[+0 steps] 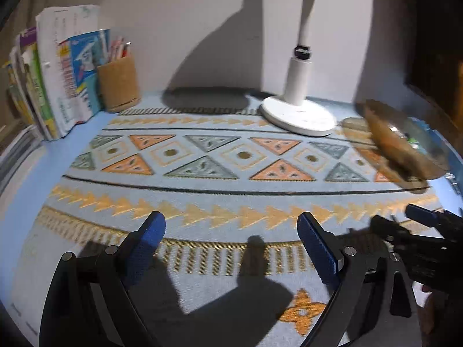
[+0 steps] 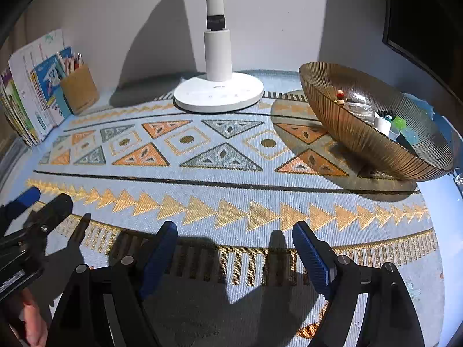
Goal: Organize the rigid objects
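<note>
A pale-blue mat (image 2: 231, 173) with orange and grey triangles, an amber ribbed bowl (image 2: 361, 138), a white lamp (image 2: 218, 92), blue-padded black tongs (image 2: 234, 243).

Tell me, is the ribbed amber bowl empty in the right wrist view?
No, the ribbed amber bowl holds several small things, among them a white container and something green near its far rim.

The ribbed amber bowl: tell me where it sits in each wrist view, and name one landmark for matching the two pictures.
Left wrist view: the ribbed amber bowl is at the right edge, blurred, right of the lamp base.
Right wrist view: the bowl fills the upper right, sharp, tilted, with small items inside.
Shared landmark: the white lamp base, just left of the bowl in both.
</note>
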`<state>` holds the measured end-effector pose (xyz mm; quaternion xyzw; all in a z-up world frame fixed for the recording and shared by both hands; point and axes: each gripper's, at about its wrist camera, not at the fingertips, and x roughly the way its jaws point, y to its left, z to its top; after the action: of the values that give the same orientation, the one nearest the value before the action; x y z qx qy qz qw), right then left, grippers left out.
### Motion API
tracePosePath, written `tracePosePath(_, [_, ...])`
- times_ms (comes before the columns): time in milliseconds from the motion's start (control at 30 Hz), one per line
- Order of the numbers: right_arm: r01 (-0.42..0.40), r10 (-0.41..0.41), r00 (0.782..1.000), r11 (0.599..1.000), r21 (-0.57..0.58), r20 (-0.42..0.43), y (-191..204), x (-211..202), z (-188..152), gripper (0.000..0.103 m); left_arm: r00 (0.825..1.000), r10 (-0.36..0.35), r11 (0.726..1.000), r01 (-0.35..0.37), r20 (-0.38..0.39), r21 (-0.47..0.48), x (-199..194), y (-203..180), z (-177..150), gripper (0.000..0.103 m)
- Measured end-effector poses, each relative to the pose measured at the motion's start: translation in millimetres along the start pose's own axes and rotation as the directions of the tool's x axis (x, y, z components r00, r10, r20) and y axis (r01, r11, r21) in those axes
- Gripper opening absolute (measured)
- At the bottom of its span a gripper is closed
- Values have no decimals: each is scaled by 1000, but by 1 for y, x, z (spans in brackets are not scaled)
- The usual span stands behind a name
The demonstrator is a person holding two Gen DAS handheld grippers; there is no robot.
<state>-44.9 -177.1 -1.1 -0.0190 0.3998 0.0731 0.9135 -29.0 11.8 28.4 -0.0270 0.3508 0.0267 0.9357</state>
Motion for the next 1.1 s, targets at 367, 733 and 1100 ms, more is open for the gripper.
tracePosePath(367, [-14, 18, 998, 998, 61, -59, -12, 10, -2, 80, 993, 6, 999, -1, -114, 49, 19, -10, -2, 92])
tracePosePath(733, [2, 2, 997, 998, 55, -71, -12, 13, -2, 80, 985, 8, 1000, -5, -175, 17, 30, -5, -1, 92])
tracePosePath(1100, [12, -9, 997, 999, 40, -76, -11, 16, -1, 81, 976, 24, 1000, -20, -216, 19, 37, -6, -2, 93])
